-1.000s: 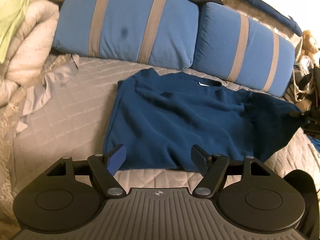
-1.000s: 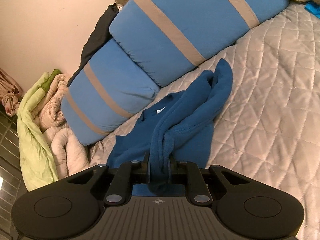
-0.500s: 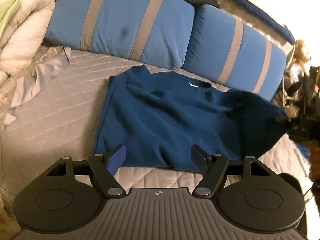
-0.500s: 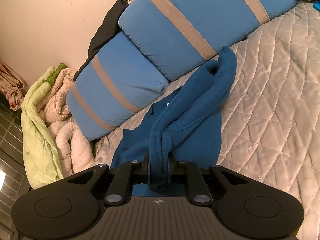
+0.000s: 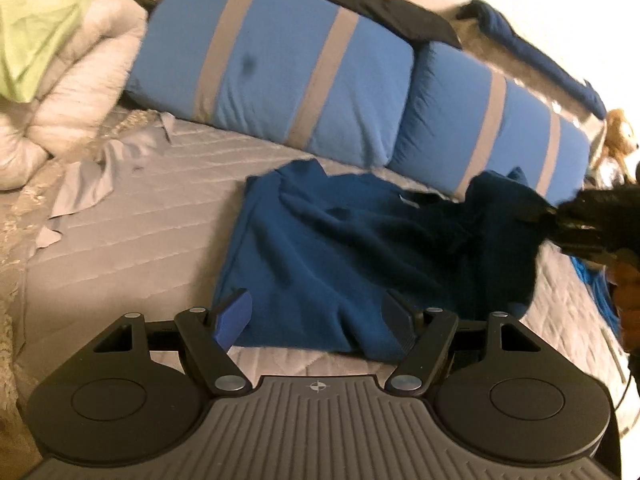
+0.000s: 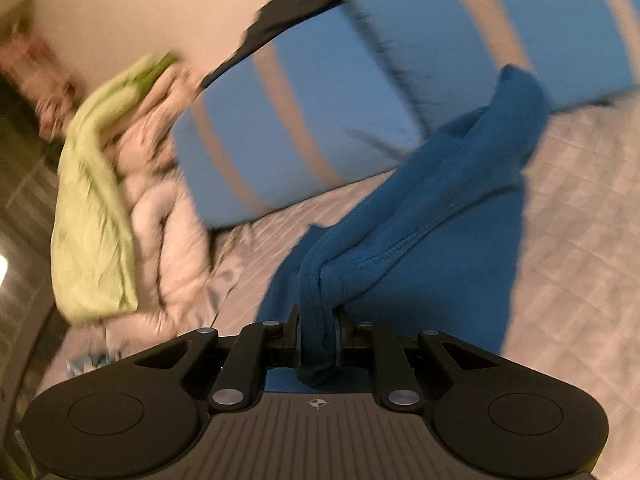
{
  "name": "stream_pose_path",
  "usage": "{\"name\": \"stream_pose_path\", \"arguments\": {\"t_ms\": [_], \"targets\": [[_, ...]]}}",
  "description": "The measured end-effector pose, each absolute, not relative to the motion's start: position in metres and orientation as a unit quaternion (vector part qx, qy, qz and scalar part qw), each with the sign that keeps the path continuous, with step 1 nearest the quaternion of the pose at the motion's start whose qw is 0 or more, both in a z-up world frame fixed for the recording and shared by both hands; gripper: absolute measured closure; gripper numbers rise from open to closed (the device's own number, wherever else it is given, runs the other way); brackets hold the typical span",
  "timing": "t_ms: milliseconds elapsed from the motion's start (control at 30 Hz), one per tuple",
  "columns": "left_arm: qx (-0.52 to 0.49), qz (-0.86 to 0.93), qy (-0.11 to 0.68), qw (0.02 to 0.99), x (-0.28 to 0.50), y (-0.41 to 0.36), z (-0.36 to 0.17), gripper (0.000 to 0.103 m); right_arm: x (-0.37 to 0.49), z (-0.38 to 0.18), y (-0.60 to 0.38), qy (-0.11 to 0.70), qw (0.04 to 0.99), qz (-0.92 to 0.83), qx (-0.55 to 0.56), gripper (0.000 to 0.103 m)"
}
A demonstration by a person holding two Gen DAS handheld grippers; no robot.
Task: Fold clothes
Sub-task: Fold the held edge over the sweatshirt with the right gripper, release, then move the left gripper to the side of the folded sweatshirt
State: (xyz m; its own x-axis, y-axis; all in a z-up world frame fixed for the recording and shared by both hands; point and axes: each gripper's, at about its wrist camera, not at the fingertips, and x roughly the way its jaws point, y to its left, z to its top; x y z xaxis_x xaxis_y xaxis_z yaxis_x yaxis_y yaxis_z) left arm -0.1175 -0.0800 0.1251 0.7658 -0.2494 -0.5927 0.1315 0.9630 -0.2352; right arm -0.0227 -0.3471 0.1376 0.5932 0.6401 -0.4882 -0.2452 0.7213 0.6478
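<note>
A dark blue sweater (image 5: 320, 256) lies spread on the grey quilted bed (image 5: 132, 224), its collar toward the pillows. My left gripper (image 5: 316, 322) hovers open just above the sweater's near hem, nothing between its fingers. My right gripper (image 6: 318, 330) is shut on a bunched fold of the sweater (image 6: 420, 208), which hangs lifted off the bed. In the left wrist view the right gripper (image 5: 576, 224) shows as a dark shape at the right edge, pulling the sweater's right side up and over. A hand (image 5: 628, 292) is below it.
Two blue pillows with grey stripes (image 5: 288, 84) line the back of the bed. A black garment (image 5: 380, 4) lies on top of them. Pale and green bedding (image 5: 52, 60) is heaped at the left. A plush toy (image 5: 618, 136) sits far right.
The right gripper has swung left and up with the sweater's fold, raising the right side of the garment over its body. The left gripper has hardly moved.
</note>
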Motion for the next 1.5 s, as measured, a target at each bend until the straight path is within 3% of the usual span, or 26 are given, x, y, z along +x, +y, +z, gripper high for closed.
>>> {"name": "stream_pose_path", "arguments": {"t_ms": [167, 333, 733, 833, 900, 1000, 1233, 1500], "targets": [[-0.142, -0.124, 0.304, 0.934, -0.128, -0.059, 0.128, 0.032, 0.015, 0.151, -0.234, 0.400, 0.830, 0.331, 0.205, 0.087], [-0.154, -0.098, 0.323, 0.929, -0.149, -0.028, 0.123, 0.032, 0.019, 0.126, -0.140, 0.436, 0.814, 0.376, 0.075, 0.087], [-0.156, -0.031, 0.329, 0.931, -0.160, 0.033, 0.118, 0.032, -0.013, 0.097, -0.105, 0.443, 0.792, 0.419, 0.023, 0.087], [-0.154, -0.040, 0.326, 0.932, -0.154, 0.029, 0.120, 0.032, -0.015, 0.095, -0.104, 0.440, 0.788, 0.429, 0.027, 0.065], [-0.154, -0.059, 0.319, 0.933, -0.151, 0.026, 0.123, 0.032, -0.021, 0.104, -0.114, 0.425, 0.788, 0.443, 0.041, 0.028], [-0.168, -0.101, 0.310, 0.930, -0.143, 0.026, 0.127, 0.032, -0.041, 0.124, -0.142, 0.375, 0.819, 0.431, 0.052, 0.003], [-0.209, -0.199, 0.304, 0.908, -0.096, 0.018, 0.138, 0.032, -0.053, 0.134, -0.233, 0.350, 0.873, 0.335, 0.060, 0.000], [-0.280, -0.262, 0.362, 0.849, -0.016, 0.006, 0.118, 0.033, -0.068, 0.100, -0.314, 0.365, 0.892, 0.255, 0.080, 0.000]]}}
